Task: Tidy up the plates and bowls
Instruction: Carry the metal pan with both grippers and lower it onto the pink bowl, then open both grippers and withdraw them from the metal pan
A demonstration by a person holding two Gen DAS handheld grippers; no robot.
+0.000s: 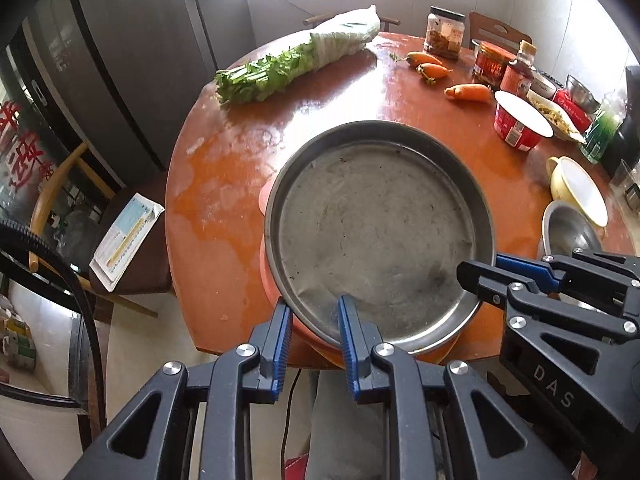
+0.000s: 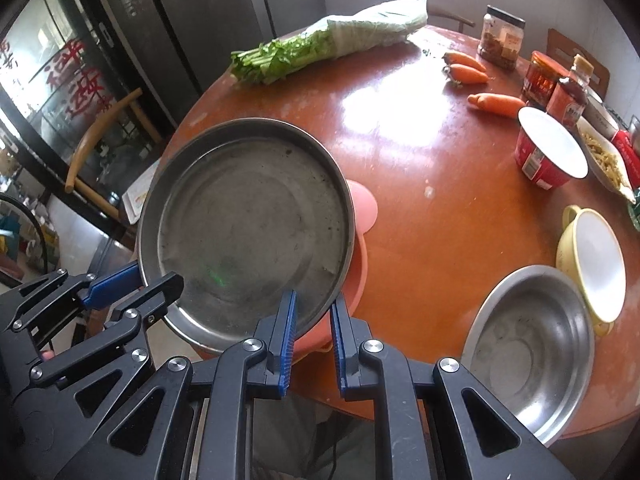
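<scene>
Together we hold the round steel plate [image 1: 376,236] by its near rim: our left gripper [image 1: 314,330] is clamped on the edge closest to us, and our right gripper [image 2: 312,320] pinches the rim further round, its pads closed on the metal. Under the plate sits a pink plate [image 2: 362,204], at the near edge of the round wooden table [image 1: 224,184]. To our right we see a steel bowl [image 2: 528,348] touching a yellow bowl [image 2: 592,260].
</scene>
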